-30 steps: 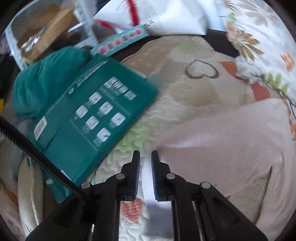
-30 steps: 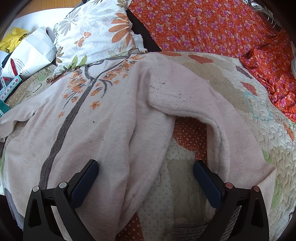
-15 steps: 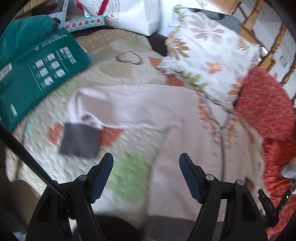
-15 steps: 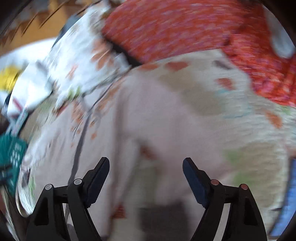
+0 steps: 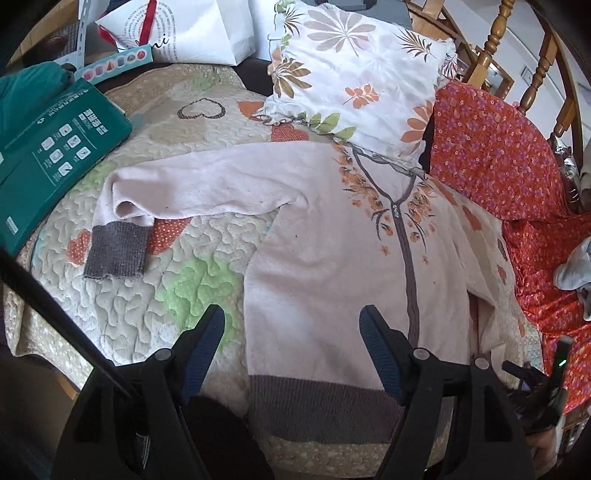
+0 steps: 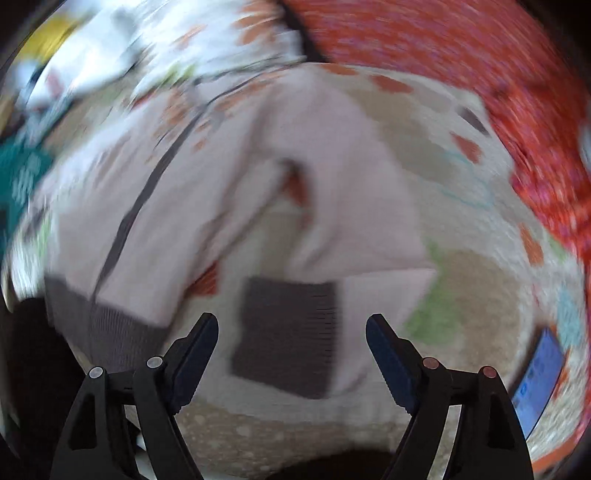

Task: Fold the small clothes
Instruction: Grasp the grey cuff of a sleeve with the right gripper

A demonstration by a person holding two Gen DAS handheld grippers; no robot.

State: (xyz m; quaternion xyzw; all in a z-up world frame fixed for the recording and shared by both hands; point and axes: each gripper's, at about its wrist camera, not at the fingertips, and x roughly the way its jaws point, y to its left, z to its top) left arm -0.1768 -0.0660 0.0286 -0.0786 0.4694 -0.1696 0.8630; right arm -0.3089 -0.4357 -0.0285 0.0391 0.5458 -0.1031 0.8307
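A pale pink zip cardigan (image 5: 332, 266) with grey cuffs and hem and orange leaf embroidery lies flat, front up, on a quilted bedspread (image 5: 159, 291). Its left sleeve stretches out sideways, its grey cuff (image 5: 114, 251) bent down. My left gripper (image 5: 291, 332) is open and empty, held above the hem at the cardigan's left edge. In the blurred right wrist view the cardigan (image 6: 207, 192) shows with its other sleeve bent down, its grey cuff (image 6: 288, 332) between the open jaws of my right gripper (image 6: 291, 336), which holds nothing.
A floral pillow (image 5: 362, 77) lies on the collar end. An orange flowered cloth (image 5: 517, 166) lies at the right. A green box (image 5: 48, 155), a white paper bag (image 5: 192, 33) and a wooden chair back (image 5: 532, 66) stand around. A blue object (image 6: 539, 380) lies right of the cuff.
My left gripper opened, let go of the left sleeve and pulled back to above the hem. My right gripper, still open, drew back and swung; its view is blurred.
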